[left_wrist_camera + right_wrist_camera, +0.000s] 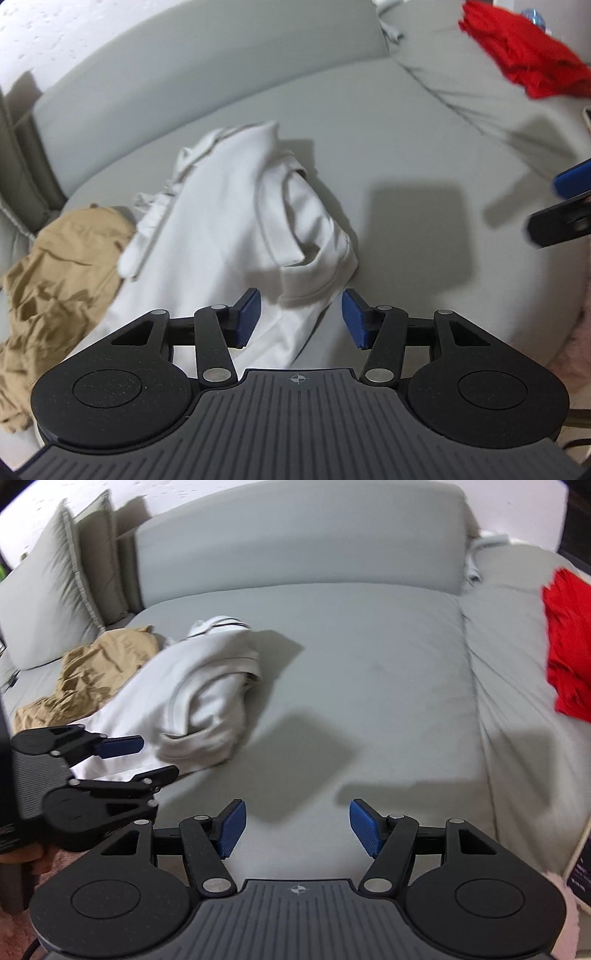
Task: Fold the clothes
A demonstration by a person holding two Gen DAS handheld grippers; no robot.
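Note:
A crumpled white shirt [229,221] lies on the grey sofa seat [406,155]; it also shows in the right wrist view [199,698], left of centre. My left gripper [301,317] is open, its blue pads either side of the shirt's near sleeve hem, holding nothing. It shows in the right wrist view [147,758] at the left edge, over the shirt's near edge. My right gripper [297,825] is open and empty above bare seat cushion [369,686], right of the shirt. Its fingertips [569,181] show at the right edge of the left wrist view.
A tan garment [55,280] lies bunched left of the shirt, also seen in the right wrist view [92,672]. A red garment [524,55] lies on the sofa's right section [569,646]. Grey pillows [48,590] lean at the back left. The backrest [295,542] runs behind.

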